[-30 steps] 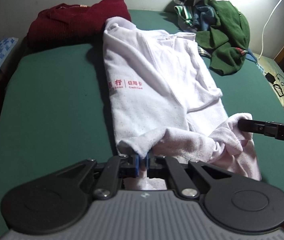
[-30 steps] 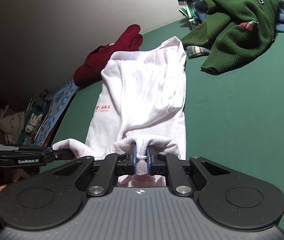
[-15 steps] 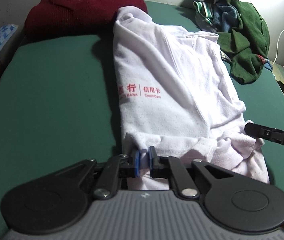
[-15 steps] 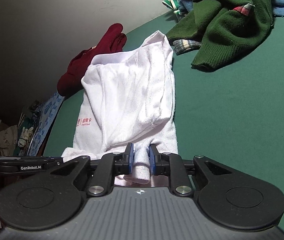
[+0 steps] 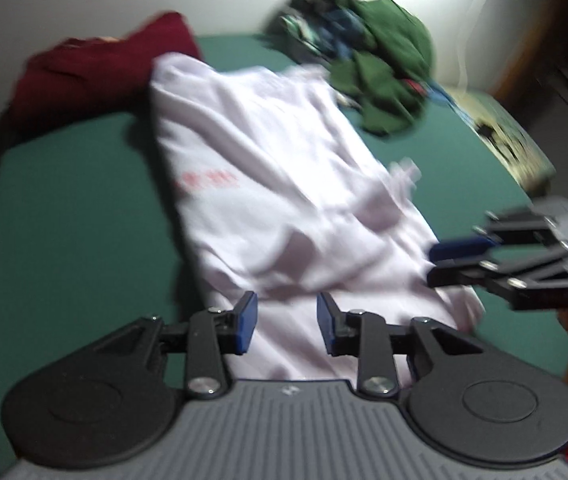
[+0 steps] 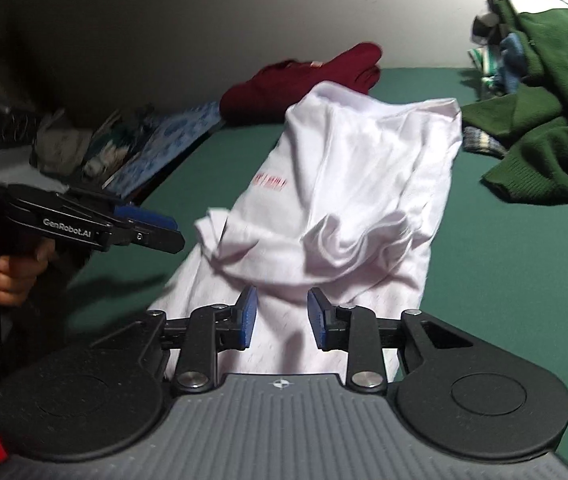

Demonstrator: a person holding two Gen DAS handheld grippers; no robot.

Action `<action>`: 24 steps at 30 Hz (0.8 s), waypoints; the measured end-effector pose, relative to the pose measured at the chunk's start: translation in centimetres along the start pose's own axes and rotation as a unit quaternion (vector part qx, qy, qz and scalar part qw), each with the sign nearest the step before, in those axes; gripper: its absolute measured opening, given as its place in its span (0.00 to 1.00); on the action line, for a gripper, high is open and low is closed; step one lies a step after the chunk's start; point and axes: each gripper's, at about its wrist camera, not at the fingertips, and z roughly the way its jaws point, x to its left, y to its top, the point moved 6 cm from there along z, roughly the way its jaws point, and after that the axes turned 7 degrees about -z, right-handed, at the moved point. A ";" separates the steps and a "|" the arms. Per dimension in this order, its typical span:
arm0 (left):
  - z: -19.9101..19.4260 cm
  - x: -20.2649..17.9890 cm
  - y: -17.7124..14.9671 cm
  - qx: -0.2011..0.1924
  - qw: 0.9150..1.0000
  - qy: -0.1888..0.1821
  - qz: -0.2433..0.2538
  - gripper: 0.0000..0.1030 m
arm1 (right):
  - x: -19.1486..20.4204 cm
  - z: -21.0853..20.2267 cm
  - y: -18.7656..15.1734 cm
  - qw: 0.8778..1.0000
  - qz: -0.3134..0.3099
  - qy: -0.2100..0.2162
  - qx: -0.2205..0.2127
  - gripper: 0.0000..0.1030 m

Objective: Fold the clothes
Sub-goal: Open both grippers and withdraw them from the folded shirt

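A white T-shirt with red print (image 5: 268, 184) (image 6: 348, 184) lies lengthwise on the green table (image 5: 64, 220) (image 6: 504, 280), its lower part folded up into a rumpled ridge. My left gripper (image 5: 286, 322) hovers over the shirt's near hem, jaws opening, blue pads apart and clear of the cloth. My right gripper (image 6: 280, 318) hangs above the near hem too, jaws opening, nothing pinched. Each gripper shows in the other's view, the right one (image 5: 444, 264) at the shirt's right edge, the left one (image 6: 156, 228) at its left. The left wrist view is blurred.
A dark red garment (image 5: 96, 76) (image 6: 304, 80) lies at the far left of the table. A pile of green and striped clothes (image 5: 368, 64) (image 6: 540, 120) sits at the far right. Blue patterned items (image 6: 164, 148) crowd the table's left side. A hand (image 6: 8, 276) holds the left gripper.
Both grippers have let go of the shirt's folded edge and opened. Both have pulled back toward the near hem, and the released fold now rests on the shirt.
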 end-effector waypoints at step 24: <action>6.6 5.9 7.4 -0.023 0.993 0.045 -0.105 0.29 | -7.6 4.7 3.4 0.988 0.105 -0.098 -0.053 0.24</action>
